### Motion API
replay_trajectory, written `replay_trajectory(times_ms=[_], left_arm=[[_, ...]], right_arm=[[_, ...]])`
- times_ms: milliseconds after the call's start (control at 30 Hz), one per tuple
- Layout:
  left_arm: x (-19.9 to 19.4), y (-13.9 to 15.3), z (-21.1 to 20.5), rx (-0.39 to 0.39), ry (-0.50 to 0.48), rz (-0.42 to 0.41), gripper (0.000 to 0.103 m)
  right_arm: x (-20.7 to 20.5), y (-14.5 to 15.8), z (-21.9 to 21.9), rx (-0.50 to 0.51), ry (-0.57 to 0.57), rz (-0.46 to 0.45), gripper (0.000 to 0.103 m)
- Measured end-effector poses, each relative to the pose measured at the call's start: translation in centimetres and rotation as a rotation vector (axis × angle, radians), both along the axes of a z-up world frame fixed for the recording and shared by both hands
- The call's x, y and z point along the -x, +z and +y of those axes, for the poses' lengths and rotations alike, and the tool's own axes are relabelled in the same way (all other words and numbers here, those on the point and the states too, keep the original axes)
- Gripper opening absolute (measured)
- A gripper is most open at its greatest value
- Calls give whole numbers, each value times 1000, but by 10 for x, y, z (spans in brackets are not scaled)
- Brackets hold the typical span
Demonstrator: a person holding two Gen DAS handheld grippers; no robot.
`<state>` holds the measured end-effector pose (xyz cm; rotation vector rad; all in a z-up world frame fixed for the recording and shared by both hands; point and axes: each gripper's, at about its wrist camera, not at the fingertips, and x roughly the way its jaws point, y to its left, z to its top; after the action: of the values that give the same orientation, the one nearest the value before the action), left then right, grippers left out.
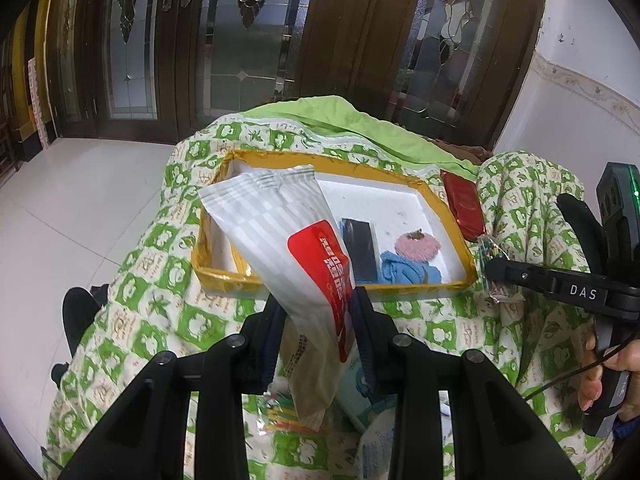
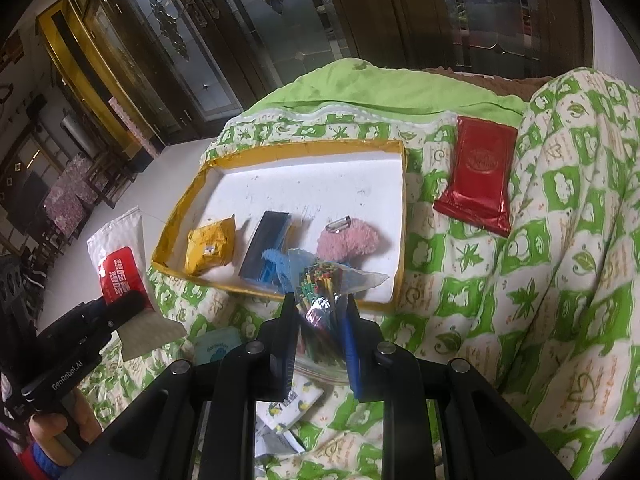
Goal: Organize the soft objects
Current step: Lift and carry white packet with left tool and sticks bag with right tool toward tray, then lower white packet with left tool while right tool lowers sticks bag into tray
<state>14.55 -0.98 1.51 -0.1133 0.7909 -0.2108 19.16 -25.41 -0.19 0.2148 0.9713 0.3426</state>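
a: item one?
b: left gripper, jaws clamped on a white pouch with a red label. the pouch sticks up and away from the fingers, above the near rim of the tray.

a: item two?
b: right gripper, closed on a clear bag of small coloured sticks. the bag hangs over the tray's near edge.

a: the tray?
b: white inside, yellow taped rim, lying on a green and white quilt. in it: a yellow packet at the left, a dark flat pack in the middle, a blue fuzzy thing just in front of that, a pink fluffy thing with a metal clip to the right.

a: outside the tray?
b: a red packet on the quilt, just beyond the tray's far right corner. more small packs lie on the quilt under both grippers; one is teal. what the rest are, cannot tell.

a: the person?
b: fingers on the right handle, seen from the left camera.
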Motion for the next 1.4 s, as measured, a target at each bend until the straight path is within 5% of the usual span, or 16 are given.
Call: replay_trajectory(times_ms=[500,867,1400], left_arm=[[-58,25,51,-64,82,-30,33],[-114,-1,48,148,75,73,33],[-165,-35,37,207,54,161,33]], right_arm=[[-53,11,-13,-40,-64,-6,22],[-84,-11,-2,-28,-58,33,22],[-124,-34,10,101,-49,75,22]])
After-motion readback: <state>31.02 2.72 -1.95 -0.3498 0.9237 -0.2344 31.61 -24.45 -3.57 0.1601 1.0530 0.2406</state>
